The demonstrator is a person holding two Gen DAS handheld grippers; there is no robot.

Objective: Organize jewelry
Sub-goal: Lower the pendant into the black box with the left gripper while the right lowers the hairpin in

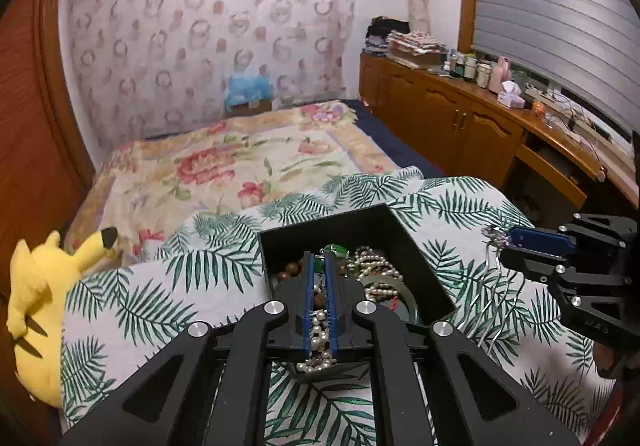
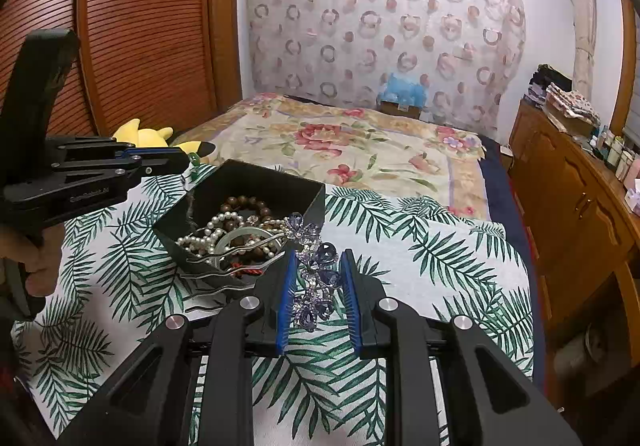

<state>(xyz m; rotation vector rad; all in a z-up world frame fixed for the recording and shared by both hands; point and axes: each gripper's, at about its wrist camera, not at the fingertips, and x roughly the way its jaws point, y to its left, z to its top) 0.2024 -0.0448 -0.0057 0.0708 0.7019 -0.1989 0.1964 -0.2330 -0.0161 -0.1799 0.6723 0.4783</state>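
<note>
The right gripper (image 2: 318, 278) jaws are clamping the purple crystal hairpin (image 2: 316, 266) just right of the black box (image 2: 256, 182), its prongs trailing boxward, while the left gripper (image 1: 319, 266), nearly shut, is holding a pearl strand (image 1: 318, 330) over it.

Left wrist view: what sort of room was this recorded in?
A bedroom in a home, most likely: a bed with a floral bedspread, a yellow plush toy beside it, and a wooden sideboard crowded with bottles under a shuttered window.
</note>
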